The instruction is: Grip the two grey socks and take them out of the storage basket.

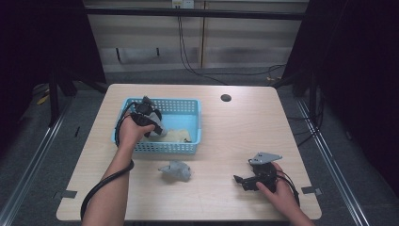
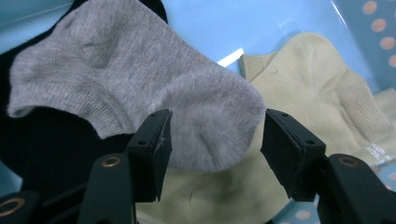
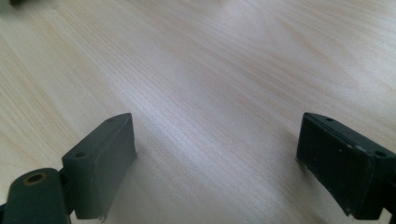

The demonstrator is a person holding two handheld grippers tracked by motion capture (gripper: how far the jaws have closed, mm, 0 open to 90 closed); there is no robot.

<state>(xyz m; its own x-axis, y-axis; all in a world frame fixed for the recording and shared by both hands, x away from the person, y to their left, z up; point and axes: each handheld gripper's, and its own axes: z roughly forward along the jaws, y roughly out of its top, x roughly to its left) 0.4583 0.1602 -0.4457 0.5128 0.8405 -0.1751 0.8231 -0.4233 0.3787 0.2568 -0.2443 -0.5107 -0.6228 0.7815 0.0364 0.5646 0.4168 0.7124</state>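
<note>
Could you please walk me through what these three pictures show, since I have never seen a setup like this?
There is no robot here: a person at a wooden table holds a hand-operated gripper with two black jaws in each hand.

The high view looks down from above. The left gripper reaches into a blue basket; the right gripper rests near the table's front edge. A second grey sock lies on the table in front of the basket.

The other two pictures come from cameras riding on the grippers. In the left gripper view, the left gripper's jaws stand on either side of the toe of a grey sock, which lies on a beige sock and a black one in the basket. Whether the pads press it I cannot tell. In the right gripper view, the jaws are open over bare wood, holding nothing.
</note>
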